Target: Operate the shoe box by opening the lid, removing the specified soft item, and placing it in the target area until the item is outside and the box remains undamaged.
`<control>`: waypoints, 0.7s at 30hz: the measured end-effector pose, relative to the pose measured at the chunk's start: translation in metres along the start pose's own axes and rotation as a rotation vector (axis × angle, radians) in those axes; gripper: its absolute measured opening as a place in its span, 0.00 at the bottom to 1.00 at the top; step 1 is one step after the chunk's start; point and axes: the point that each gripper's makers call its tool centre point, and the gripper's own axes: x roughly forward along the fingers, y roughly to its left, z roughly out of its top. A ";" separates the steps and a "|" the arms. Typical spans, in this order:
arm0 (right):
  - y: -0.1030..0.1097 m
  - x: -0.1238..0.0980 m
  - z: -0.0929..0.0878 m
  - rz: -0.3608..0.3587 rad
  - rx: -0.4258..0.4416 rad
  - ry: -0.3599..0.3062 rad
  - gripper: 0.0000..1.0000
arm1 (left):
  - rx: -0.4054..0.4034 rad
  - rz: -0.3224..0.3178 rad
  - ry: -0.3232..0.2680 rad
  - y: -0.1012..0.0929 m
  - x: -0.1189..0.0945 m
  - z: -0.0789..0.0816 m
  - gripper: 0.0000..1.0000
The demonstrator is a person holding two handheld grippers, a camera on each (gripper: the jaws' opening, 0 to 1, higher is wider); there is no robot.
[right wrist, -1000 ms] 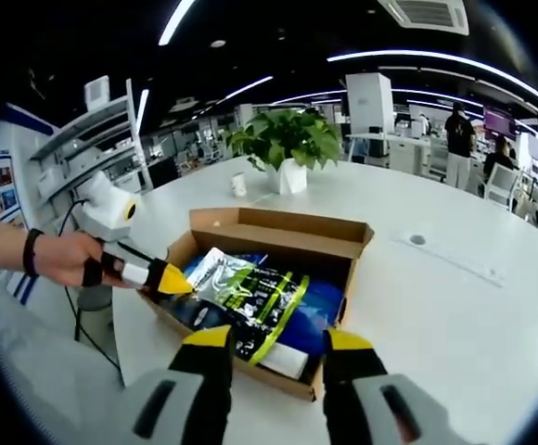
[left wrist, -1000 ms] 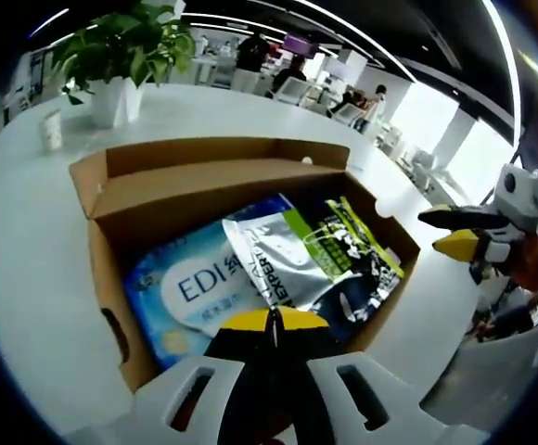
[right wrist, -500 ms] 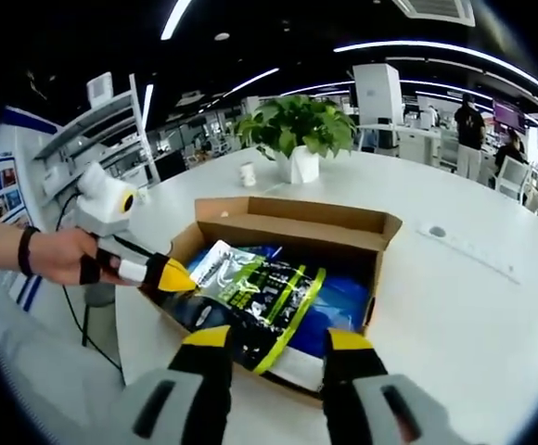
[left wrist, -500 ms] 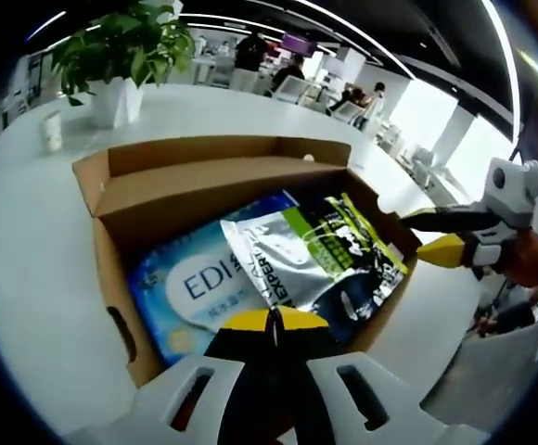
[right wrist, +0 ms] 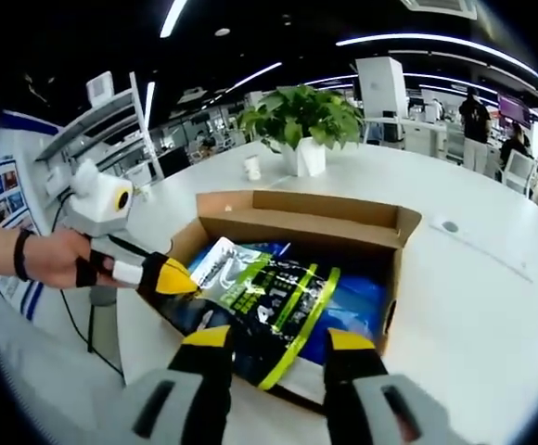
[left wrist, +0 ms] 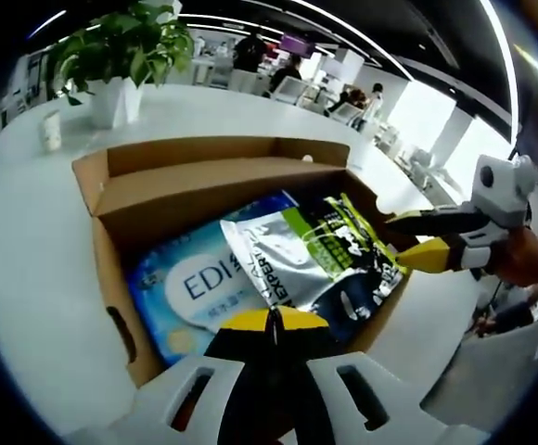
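1. Box point(right wrist: 297, 222) sits open on the white table point(right wrist: 473, 306), lid folded back; the silver-green pouch point(right wrist: 269, 297) lies inside over a blue pack point(left wrist: 190, 287).
2. Left tongs point(right wrist: 172, 276), jaws together, hover at the near wall; right tongs point(right wrist: 274, 338) are spread over the pouch.
3. Risk: closing too low could pinch the cardboard wall and tear it.

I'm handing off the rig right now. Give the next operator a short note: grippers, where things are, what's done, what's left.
Left gripper: shut, tips at the near wall of the shoe box, holding nothing.
Right gripper: open, nothing held, poised over the silver and green pouch.
The pouch lies on top of a blue pack inside the box, on the white table.
Done: lid open.
Left: grip the soft item, lift it out, set it on the table.
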 end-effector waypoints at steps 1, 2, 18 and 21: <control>0.001 0.001 0.000 0.001 0.001 0.001 0.36 | 0.000 0.000 0.000 0.000 0.000 0.000 0.00; 0.000 0.003 -0.001 0.005 0.004 0.005 0.36 | -0.005 -0.002 -0.002 0.001 0.000 0.000 0.00; 0.003 0.016 -0.008 0.016 0.025 0.031 0.36 | -0.001 -0.004 -0.005 0.003 0.003 0.000 0.00; 0.002 0.016 -0.009 0.026 0.039 0.039 0.35 | -0.004 -0.003 -0.007 0.003 0.003 0.000 0.00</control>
